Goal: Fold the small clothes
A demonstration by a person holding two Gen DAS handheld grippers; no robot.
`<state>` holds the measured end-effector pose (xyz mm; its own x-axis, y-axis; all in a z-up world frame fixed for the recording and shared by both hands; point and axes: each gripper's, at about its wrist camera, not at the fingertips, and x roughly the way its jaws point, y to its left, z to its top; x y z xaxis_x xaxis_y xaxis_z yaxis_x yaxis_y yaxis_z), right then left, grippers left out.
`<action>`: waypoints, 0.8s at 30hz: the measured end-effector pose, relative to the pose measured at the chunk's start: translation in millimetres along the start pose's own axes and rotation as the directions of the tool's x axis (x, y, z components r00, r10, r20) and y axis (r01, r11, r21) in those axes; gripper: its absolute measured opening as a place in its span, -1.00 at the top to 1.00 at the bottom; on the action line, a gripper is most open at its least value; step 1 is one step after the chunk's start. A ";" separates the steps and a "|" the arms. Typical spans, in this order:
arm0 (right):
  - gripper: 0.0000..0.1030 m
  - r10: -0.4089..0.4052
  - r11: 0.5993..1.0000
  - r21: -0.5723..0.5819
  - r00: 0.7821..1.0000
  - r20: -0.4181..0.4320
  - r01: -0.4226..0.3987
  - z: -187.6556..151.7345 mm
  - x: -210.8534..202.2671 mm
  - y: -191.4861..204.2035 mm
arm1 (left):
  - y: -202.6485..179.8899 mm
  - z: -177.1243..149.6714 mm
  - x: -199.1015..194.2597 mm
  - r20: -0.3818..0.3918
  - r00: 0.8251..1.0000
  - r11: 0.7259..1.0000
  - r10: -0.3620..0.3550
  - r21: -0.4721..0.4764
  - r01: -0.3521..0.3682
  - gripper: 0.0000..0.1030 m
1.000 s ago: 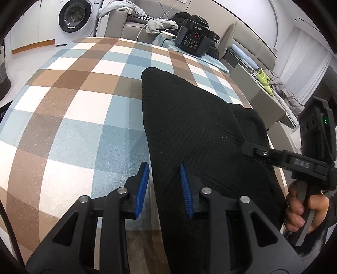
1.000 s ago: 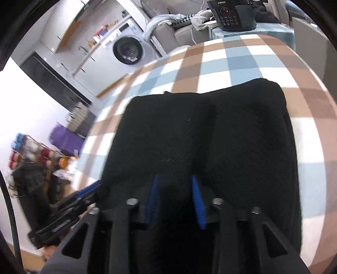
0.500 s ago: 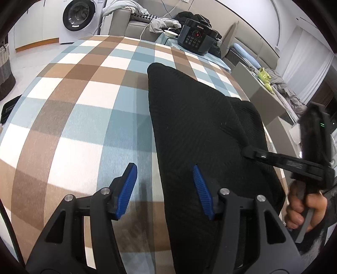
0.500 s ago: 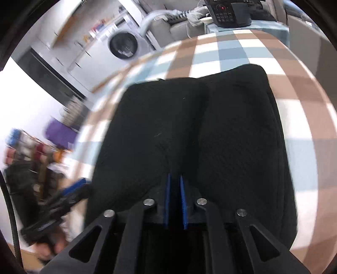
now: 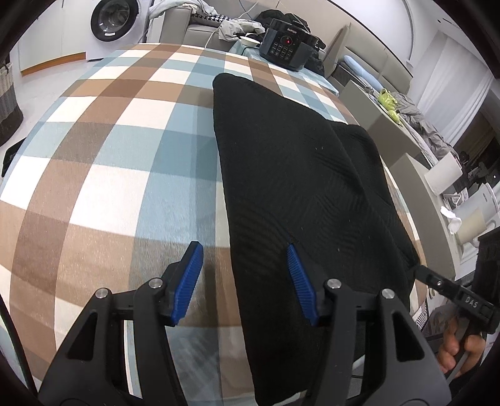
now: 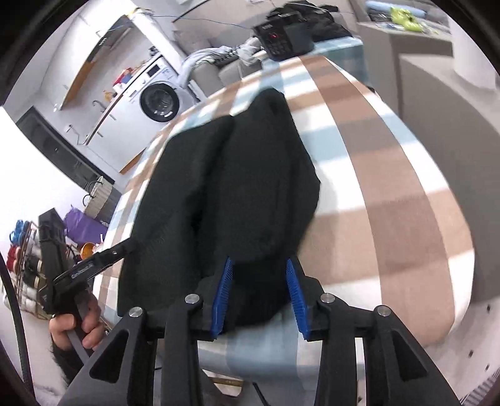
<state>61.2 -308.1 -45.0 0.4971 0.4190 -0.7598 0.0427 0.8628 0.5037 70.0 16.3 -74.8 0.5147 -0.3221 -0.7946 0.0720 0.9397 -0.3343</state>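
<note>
A black knit garment [image 5: 300, 175] lies folded lengthwise on the plaid tablecloth [image 5: 118, 162], with a ridge running down its right half. My left gripper [image 5: 243, 278] is open at the garment's near left edge: the edge lies between the fingers, and no pad presses on it. In the right wrist view the garment [image 6: 243, 181] looks bunched. My right gripper [image 6: 259, 290] straddles its near hem with the jaws opening, and the cloth sits loose between the blue pads [image 6: 223, 293]. Each gripper also shows in the other's view, the right gripper [image 5: 437, 282] and the left gripper [image 6: 118, 250], each held by a hand.
A dark pressure cooker [image 5: 286, 47] stands past the table's far end, beside a sofa with clothes on it [image 5: 200, 22]. A washing machine [image 5: 112, 20] is at the back left. Grey furniture [image 5: 415, 175] runs along the table's right side. The table's near edge [image 6: 265, 353] is just under the right gripper.
The left jaws have widened and let the garment's edge go. The right jaws shut on the near hem, then came apart again, and that gripper swung sideways along the table's near edge.
</note>
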 end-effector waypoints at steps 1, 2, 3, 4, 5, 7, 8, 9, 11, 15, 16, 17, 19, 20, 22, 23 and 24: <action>0.29 -0.001 1.000 0.008 1.000 -0.002 0.001 -0.8 3.3 -0.6 | -1.2 -1.4 -0.9 0.000 1.000 1.000 0.002 0.005 -0.002 -0.03; 0.29 0.010 1.000 0.011 1.000 0.011 -0.010 -1.0 5.3 -0.9 | -2.3 -2.9 -2.4 0.000 1.000 1.000 0.003 0.009 -0.003 -0.03; 0.30 0.005 1.000 0.007 1.000 0.021 -0.005 3.4 10.6 2.3 | -2.6 -3.0 -2.8 0.000 1.000 1.000 0.002 0.010 -0.002 -0.03; 0.43 -0.009 1.000 -0.002 0.999 0.040 0.009 5.9 9.9 3.9 | -3.0 -4.1 -4.1 0.001 1.000 1.000 0.004 0.011 -0.004 -0.03; 0.70 -0.016 1.000 -0.007 0.998 0.064 0.017 7.2 6.6 6.5 | -2.9 -4.8 -5.0 0.001 1.000 1.000 0.006 0.010 -0.006 -0.03; 0.76 0.007 0.999 -0.035 0.994 0.107 -0.003 7.1 -3.6 14.4 | -3.1 -6.4 -7.3 0.002 1.000 1.000 0.007 0.009 -0.007 -0.03; 0.77 -0.006 0.999 -0.039 0.994 0.105 0.010 5.3 -4.6 14.9 | -3.2 -6.7 -8.1 0.003 1.000 1.000 0.010 0.010 -0.010 -0.03; 0.77 -0.023 0.999 -0.031 0.996 0.089 0.026 3.2 -1.2 11.5 | -3.1 -7.1 -8.6 0.004 1.000 1.000 0.014 0.010 -0.014 -0.03; 0.77 -0.067 0.998 0.004 0.997 0.035 0.067 -1.2 9.0 0.8 | -2.2 -7.8 -9.3 0.005 1.000 1.000 0.011 0.007 -0.011 -0.03; 0.62 -0.069 0.998 0.000 0.993 0.095 0.069 4.2 -9.3 7.8 | -0.2 -8.3 -9.0 0.002 1.000 1.000 0.014 0.005 -0.014 -0.04; 0.50 -0.077 0.997 -0.013 0.990 0.120 0.080 6.0 -14.7 10.8 | 0.1 -8.3 -9.7 0.001 1.000 1.000 0.013 0.003 -0.013 -0.04; 0.42 -0.064 0.997 -0.037 0.989 0.137 0.070 7.8 -19.5 15.4 | 0.1 -8.4 -10.3 0.001 1.000 1.000 0.012 0.003 -0.012 -0.04; 0.41 -0.016 0.998 -0.065 0.991 0.136 0.025 12.9 -19.5 23.6 | 0.0 -8.3 -10.6 0.004 1.000 1.000 0.013 0.007 -0.013 -0.04; 0.37 0.010 0.997 -0.075 0.992 0.127 -0.001 15.3 -16.1 28.7 | 0.0 -8.5 -10.6 0.004 1.000 1.000 0.012 0.007 -0.012 -0.04; 0.30 0.078 0.993 -0.097 0.994 0.082 -0.070 19.7 -0.8 40.5 | -0.3 -9.1 -10.4 0.000 1.000 1.000 0.005 0.005 -0.005 -0.04; 0.30 0.101 0.990 -0.104 0.993 0.064 -0.094 20.0 6.1 45.4 | -0.7 -9.6 -9.8 -0.002 1.000 1.000 0.002 0.007 -0.002 -0.04; 0.30 0.123 0.987 -0.110 0.991 0.042 -0.118 21.1 17.0 50.4 | -1.4 -10.6 -9.3 -0.003 1.000 1.000 0.002 0.011 -0.002 -0.04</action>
<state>90.0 -263.5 -23.8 0.5349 0.5097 -0.6738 -0.1116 0.8332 0.5416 56.1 16.8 -72.3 0.5124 -0.3207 -0.7966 0.0805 0.9415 -0.3272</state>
